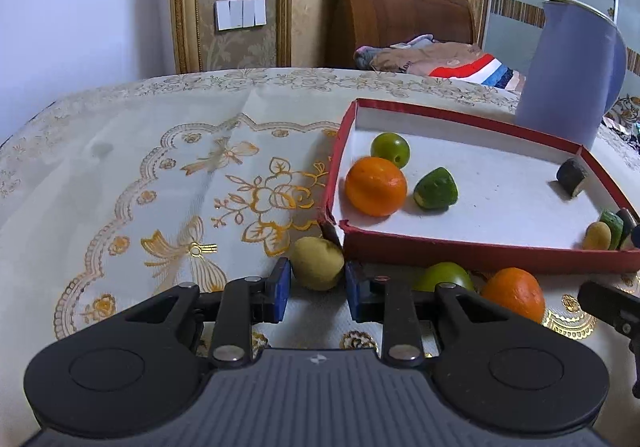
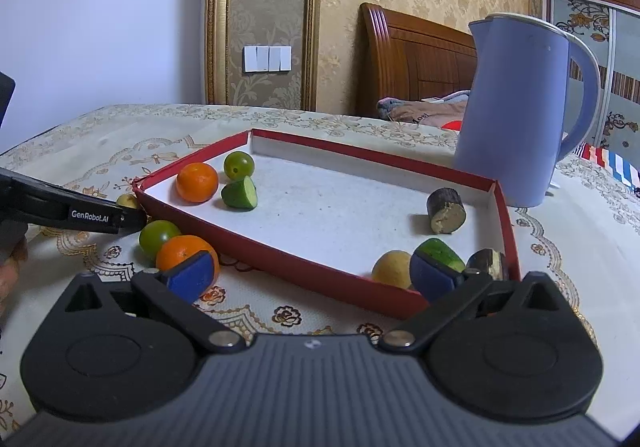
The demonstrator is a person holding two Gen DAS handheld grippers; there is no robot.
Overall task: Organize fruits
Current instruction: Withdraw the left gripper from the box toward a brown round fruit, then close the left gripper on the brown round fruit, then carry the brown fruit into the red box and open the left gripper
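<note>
Pale yellow round potato-like fruit (image 1: 317,263) clamped between blue pads of left gripper (image 1: 316,289), on patterned tablecloth (image 1: 160,175) just outside red cardboard tray's (image 1: 480,247) near-left corner. Right gripper (image 2: 312,275) spread wide, empty.

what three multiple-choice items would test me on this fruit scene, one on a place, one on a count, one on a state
1. Where is the tall lilac-blue plastic jug relative to the shallow red cardboard box?
A inside it
B outside, beyond its far wall
C under it

2. How many round orange fruits lie inside that box?
A none
B one
C three

3. The right hand-held gripper is:
A open and empty
B shut on a banana
C shut on a spoon

Answers:
1 B, the jug stands on the tablecloth past the far wall.
2 B, only one lies inside; the second orange fruit sits outside the front wall.
3 A, its blue pads stand wide apart with nothing held between them.
</note>
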